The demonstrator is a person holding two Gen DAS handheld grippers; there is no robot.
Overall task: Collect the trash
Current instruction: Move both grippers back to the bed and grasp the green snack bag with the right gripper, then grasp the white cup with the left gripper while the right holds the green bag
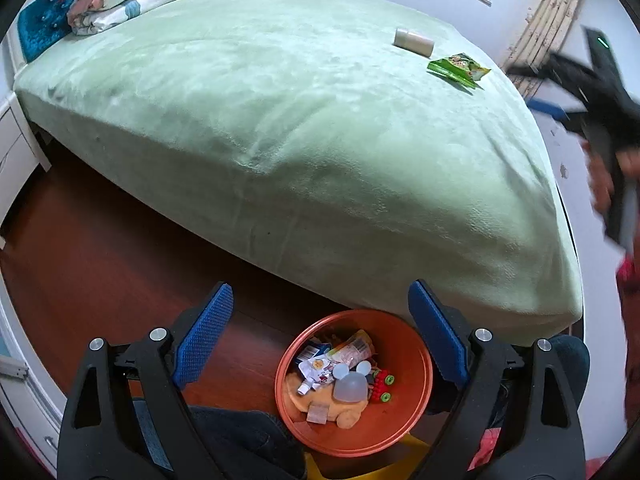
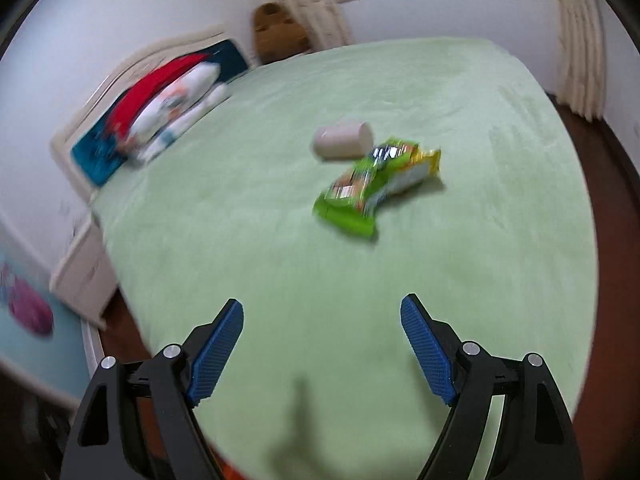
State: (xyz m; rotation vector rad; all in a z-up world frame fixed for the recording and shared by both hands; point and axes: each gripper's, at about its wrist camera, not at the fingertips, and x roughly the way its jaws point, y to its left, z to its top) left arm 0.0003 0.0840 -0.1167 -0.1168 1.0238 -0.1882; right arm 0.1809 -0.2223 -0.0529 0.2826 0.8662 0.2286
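Reaching with my wide-open, empty right gripper [image 2: 322, 354] toward the green wrapper [image 2: 374, 186]; nudging the adjacent cup [image 2: 342, 144] could roll it away.

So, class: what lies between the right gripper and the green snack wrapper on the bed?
Only bare green bedcover, shown in the right wrist view, between right gripper and green snack wrapper.
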